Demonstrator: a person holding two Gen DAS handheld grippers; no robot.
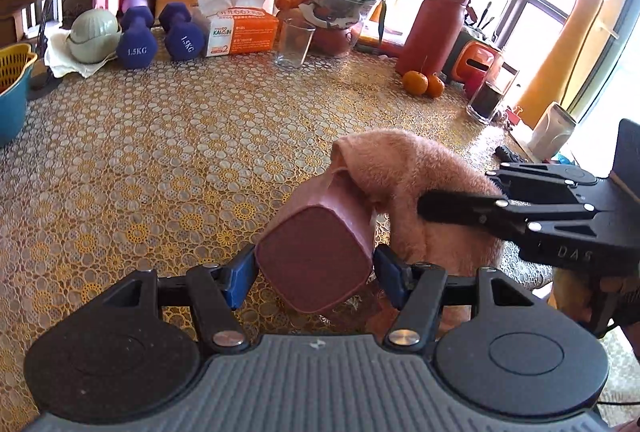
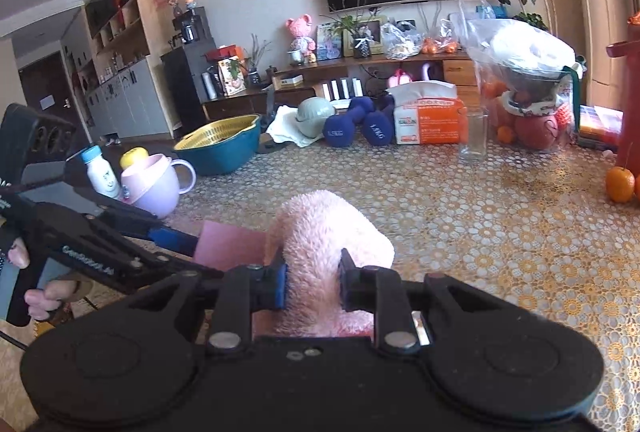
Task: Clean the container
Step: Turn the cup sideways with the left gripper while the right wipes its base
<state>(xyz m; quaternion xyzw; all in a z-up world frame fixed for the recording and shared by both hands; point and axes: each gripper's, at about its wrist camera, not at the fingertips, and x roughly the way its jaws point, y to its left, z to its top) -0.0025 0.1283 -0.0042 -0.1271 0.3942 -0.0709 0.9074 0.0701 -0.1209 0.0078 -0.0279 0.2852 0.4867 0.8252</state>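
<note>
One container (image 1: 316, 256), one towel (image 2: 324, 232), perhaps inside.

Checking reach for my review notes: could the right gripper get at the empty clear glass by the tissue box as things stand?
Probably not yet. The right gripper is shut on the pink towel, so it has no free jaws. The clear glass stands far across bare tablecloth, so the way itself looks open.

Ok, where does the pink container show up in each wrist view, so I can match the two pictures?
Left wrist view: the pink container sits low centre, base toward the camera, clamped between the left gripper fingers, with the pink towel over its far end.
Right wrist view: only a pink side of it shows left of centre, behind the towel held by the right gripper.
Shared landmark: the orange tissue box.
</note>
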